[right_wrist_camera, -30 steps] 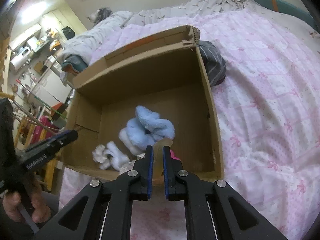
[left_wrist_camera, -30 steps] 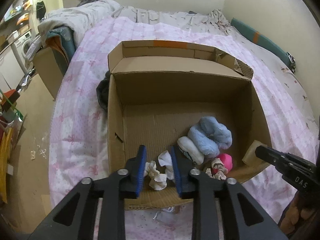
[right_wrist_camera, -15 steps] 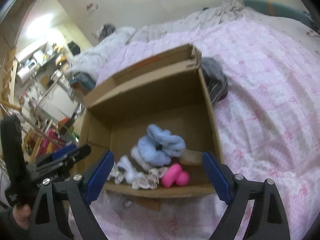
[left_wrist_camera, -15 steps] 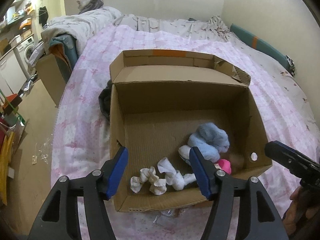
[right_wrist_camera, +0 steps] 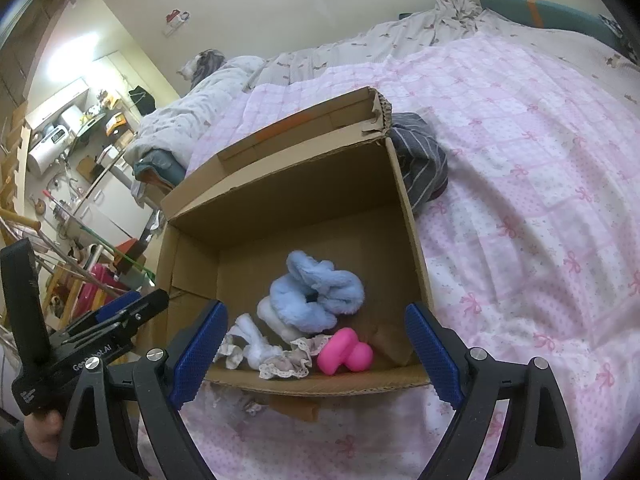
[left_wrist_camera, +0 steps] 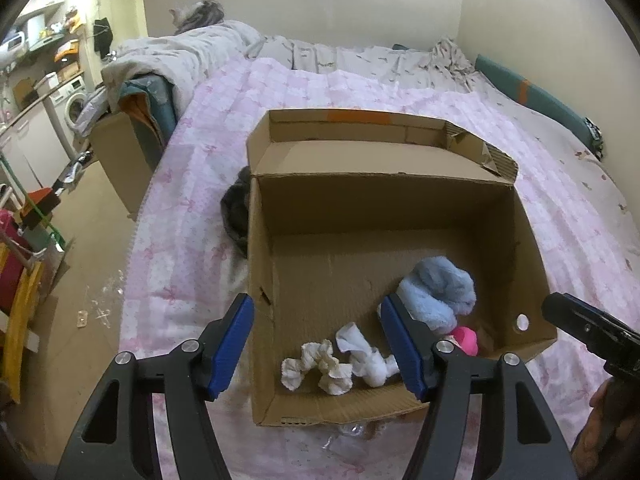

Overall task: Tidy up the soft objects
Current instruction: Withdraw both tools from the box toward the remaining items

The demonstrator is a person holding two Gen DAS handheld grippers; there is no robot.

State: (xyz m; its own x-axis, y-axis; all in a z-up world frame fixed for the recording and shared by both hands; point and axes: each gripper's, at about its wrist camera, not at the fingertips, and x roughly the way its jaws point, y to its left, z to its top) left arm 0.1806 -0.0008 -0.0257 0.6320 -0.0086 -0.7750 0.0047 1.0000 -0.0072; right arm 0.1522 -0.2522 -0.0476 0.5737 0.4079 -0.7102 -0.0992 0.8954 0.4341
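Left wrist: my left gripper [left_wrist_camera: 320,340] hangs wide open and empty over the cardboard box [left_wrist_camera: 260,264], whose near wall gathers the white socks [left_wrist_camera: 340,364] beside the blue fluffy cloth [left_wrist_camera: 440,292].

Right wrist: my right gripper [right_wrist_camera: 320,352] gapes empty too; the pink soft toy [right_wrist_camera: 346,350] lies against the box's near wall, corralled with the rest.
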